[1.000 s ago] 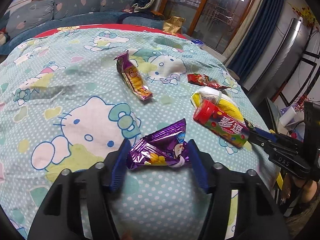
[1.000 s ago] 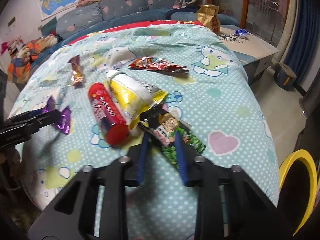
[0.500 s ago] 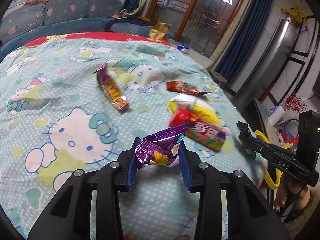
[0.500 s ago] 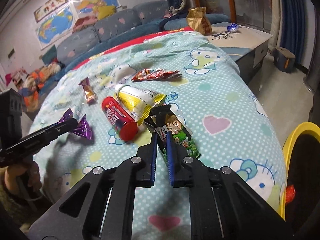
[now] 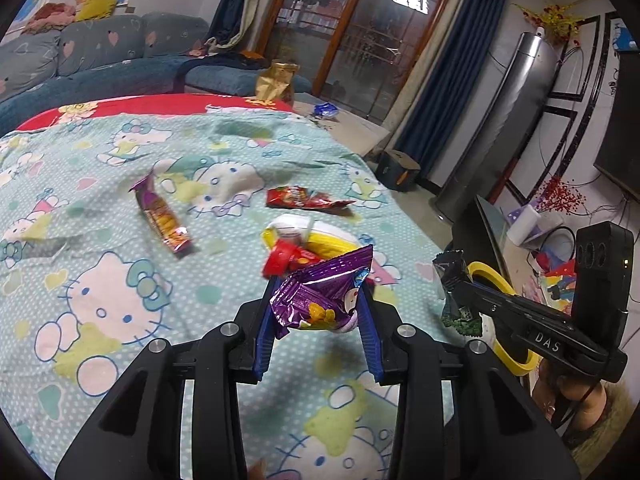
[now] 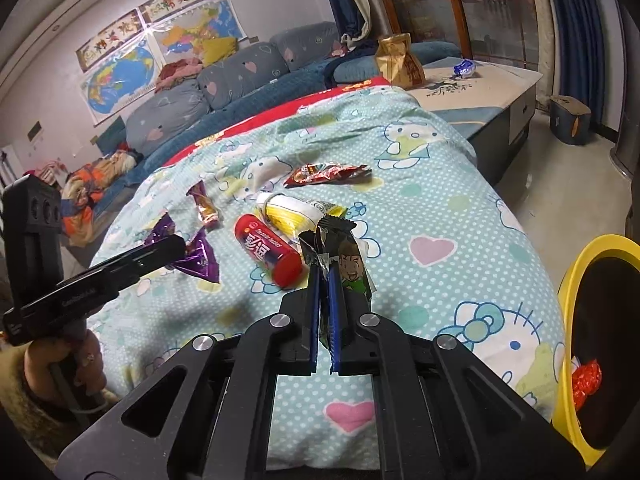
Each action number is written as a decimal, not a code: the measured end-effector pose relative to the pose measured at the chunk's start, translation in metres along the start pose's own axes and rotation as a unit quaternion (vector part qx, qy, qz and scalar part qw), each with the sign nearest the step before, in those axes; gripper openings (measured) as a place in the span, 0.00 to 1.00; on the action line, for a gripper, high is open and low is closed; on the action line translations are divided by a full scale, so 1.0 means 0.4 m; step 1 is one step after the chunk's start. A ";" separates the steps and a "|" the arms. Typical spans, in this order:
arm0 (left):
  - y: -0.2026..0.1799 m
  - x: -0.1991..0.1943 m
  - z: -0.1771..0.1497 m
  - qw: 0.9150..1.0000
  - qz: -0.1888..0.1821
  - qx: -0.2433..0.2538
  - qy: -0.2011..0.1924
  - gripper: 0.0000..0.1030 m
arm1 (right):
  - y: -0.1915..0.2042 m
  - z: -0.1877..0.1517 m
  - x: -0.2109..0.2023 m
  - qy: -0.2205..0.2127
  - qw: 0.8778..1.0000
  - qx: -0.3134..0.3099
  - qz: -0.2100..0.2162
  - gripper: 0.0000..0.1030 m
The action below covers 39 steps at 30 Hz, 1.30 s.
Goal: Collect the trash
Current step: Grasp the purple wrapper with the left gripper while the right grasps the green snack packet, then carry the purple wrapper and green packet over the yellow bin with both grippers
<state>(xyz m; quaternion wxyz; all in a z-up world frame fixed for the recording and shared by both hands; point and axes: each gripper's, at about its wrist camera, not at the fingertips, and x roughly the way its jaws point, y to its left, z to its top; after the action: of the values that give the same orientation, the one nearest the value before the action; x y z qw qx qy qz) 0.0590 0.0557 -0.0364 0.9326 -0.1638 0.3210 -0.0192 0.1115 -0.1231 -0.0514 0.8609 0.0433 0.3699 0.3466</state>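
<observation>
Two wrappers are off the bed: my left claw (image 5: 318,300) pinches the purple wrapper (image 5: 320,294), my right claw (image 6: 324,280) is pressed together on the green wrapper (image 6: 340,264). I should carry both level over the yellow bin (image 6: 568,292), then let go.

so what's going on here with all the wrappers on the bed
A person is clearing snack trash off a Hello Kitty bedspread with two handheld grippers. The left gripper is clamped on a purple wrapper, and the right gripper pinches a green cartoon wrapper; both are lifted clear of the bed. A yellow bin waits at the right. A red tube and other wrappers remain.
</observation>
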 end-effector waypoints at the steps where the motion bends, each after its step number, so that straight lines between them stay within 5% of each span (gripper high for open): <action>1: -0.006 0.000 0.001 1.000 -0.002 0.002 -0.001 0.34 | -0.001 0.001 -0.004 -0.002 1.000 0.003 0.001 0.02; 39: -0.267 0.055 0.026 0.991 -0.092 0.094 0.006 0.34 | -0.151 -0.020 -0.180 -0.062 0.994 0.057 -0.074 0.02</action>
<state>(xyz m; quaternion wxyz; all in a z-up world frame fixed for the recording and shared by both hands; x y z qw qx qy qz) 0.0902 -0.0453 -0.0077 0.9364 -0.1038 0.3067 -0.1356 0.1055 -0.2154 -0.0335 0.9015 0.0861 0.3370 0.2573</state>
